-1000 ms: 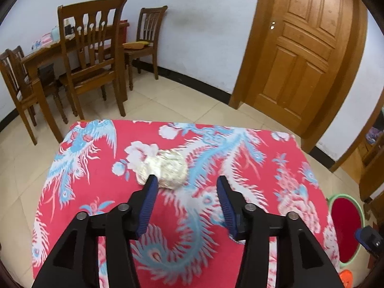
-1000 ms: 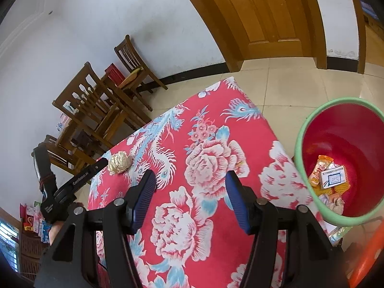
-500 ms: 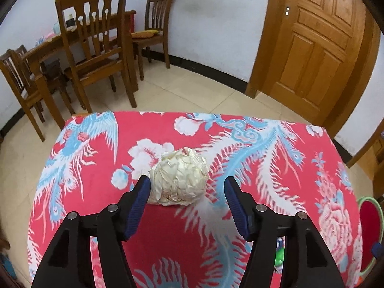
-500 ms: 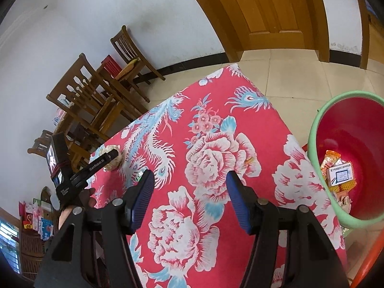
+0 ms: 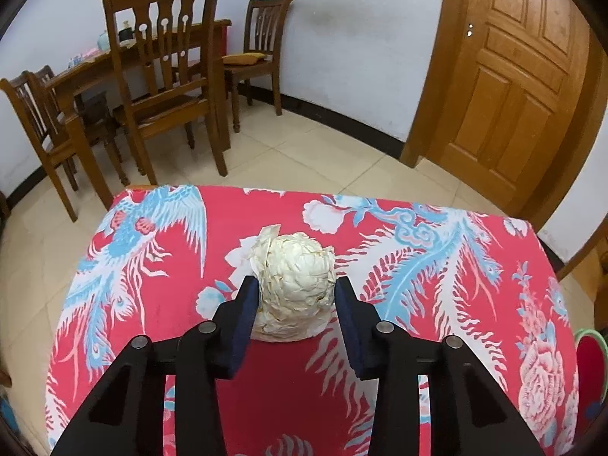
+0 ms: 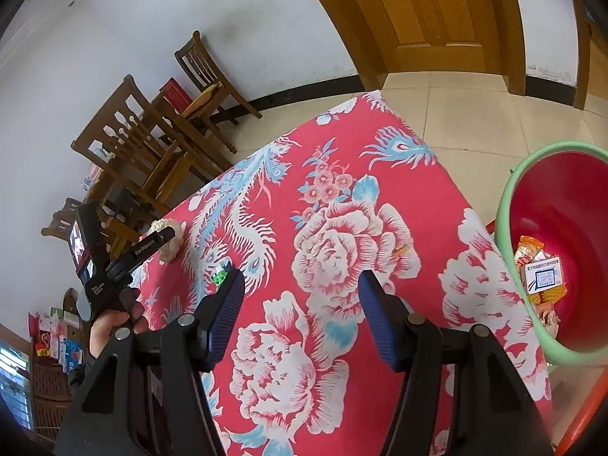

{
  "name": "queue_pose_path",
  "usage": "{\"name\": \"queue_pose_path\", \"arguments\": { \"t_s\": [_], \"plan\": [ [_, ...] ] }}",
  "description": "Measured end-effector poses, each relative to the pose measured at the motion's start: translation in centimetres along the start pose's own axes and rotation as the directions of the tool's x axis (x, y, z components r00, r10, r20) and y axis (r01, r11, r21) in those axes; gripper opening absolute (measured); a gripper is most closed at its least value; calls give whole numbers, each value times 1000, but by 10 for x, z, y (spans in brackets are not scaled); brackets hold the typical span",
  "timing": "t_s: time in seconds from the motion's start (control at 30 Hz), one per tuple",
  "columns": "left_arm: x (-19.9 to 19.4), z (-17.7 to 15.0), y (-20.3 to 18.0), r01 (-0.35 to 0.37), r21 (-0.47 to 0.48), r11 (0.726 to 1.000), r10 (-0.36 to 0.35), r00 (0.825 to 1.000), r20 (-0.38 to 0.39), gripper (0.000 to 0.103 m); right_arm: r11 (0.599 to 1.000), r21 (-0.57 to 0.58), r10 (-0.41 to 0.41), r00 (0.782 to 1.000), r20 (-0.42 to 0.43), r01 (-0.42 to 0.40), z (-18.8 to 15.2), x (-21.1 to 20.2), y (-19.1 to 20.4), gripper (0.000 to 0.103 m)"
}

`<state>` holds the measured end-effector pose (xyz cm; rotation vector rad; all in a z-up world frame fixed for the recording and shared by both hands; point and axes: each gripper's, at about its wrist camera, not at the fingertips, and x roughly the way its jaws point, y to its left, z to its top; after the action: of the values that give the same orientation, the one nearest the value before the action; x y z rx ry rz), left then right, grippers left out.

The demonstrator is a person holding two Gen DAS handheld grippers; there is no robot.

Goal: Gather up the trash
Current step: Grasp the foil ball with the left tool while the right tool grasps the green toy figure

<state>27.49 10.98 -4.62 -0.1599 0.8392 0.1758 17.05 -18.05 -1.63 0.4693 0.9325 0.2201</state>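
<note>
A crumpled cream paper ball [image 5: 294,285] lies on the red flowered tablecloth [image 5: 152,296]. My left gripper [image 5: 296,292] has its blue pads on both sides of the ball, jaws closed against it or nearly touching. The ball also shows in the right wrist view [image 6: 169,243], partly hidden behind the left gripper [image 6: 152,247]. My right gripper [image 6: 300,304] is open and empty above the cloth [image 6: 342,228]. A small green wrapper [image 6: 220,271] lies near its left finger. The red bin with a green rim [image 6: 532,326] stands at the right and holds several wrappers.
Wooden chairs [image 5: 167,87] and a dining table [image 5: 87,72] stand beyond the far table edge. A wooden door [image 5: 509,87] is at the back right. The bin rim [image 5: 585,336] shows at the table's right side. Tiled floor surrounds the table.
My left gripper has moved forward to the paper ball, and its jaws have narrowed around it. My right gripper has stayed open, shifting slightly over the cloth.
</note>
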Motion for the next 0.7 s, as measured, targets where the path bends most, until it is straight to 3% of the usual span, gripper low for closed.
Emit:
{"name": "queue_pose_path", "arguments": {
  "t_s": [0.23,0.7],
  "plan": [
    [-18,-6,6,44,-20,999,-44,999,14,39,999,-38,13,1000,-13,-14,-1,4,14,64],
    [-89,-41,23,111,-59,992,-106,992,74,39,989,-148,15,995,-95,-29,-17,42,58,64]
  ]
}}
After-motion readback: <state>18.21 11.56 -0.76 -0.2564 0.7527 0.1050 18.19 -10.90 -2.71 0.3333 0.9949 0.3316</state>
